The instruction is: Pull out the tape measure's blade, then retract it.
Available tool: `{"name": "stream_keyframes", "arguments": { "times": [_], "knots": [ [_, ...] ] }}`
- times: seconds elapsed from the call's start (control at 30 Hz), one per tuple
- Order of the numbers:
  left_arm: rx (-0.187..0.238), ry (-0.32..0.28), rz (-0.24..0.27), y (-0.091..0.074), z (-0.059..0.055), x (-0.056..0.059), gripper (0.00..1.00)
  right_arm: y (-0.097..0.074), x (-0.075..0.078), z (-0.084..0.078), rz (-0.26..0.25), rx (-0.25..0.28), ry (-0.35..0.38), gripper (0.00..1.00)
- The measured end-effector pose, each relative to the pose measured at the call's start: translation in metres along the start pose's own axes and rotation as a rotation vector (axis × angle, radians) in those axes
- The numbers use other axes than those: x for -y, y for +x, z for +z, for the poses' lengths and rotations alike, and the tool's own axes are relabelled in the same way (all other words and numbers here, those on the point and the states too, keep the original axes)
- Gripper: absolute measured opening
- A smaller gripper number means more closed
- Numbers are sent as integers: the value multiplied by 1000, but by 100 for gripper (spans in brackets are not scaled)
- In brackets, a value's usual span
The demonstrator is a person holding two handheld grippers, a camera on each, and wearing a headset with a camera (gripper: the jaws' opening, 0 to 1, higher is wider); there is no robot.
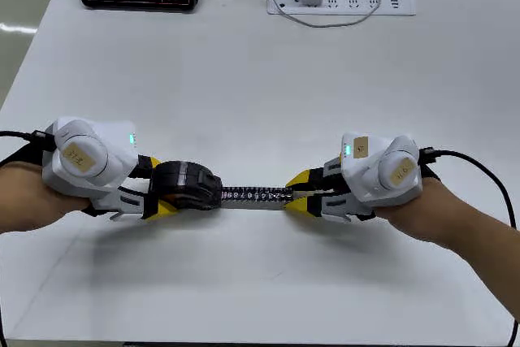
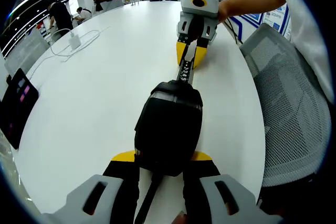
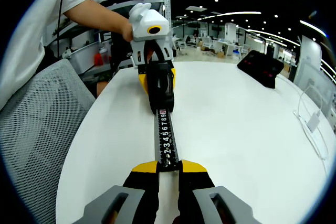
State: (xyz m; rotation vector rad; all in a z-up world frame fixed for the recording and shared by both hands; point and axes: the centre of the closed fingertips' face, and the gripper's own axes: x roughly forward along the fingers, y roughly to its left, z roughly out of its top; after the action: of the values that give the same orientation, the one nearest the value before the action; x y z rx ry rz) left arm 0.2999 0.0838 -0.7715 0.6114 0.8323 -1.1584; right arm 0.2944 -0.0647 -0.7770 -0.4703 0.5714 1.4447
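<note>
Left tool [image 1: 161,187] clamped on black tape measure case [image 1: 188,184]; right tool [image 1: 295,193] pinched shut on blade [image 1: 256,195] end. Blade stretched straight between them, short length out, numbers up, over white desk [image 1: 244,87] near front edge.

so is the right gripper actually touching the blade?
Touching. In the right gripper view, the right gripper is shut on the end of the blade, which runs straight in between its jaws with no gap showing.
</note>
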Motion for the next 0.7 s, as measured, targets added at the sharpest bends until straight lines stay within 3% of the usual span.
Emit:
{"name": "stream_keyframes", "arguments": {
  "times": [0.7],
  "knots": [
    [-1,1,2,0,1,0,26,-18,5,-16,-12,-29,6,9]
  ]
}}
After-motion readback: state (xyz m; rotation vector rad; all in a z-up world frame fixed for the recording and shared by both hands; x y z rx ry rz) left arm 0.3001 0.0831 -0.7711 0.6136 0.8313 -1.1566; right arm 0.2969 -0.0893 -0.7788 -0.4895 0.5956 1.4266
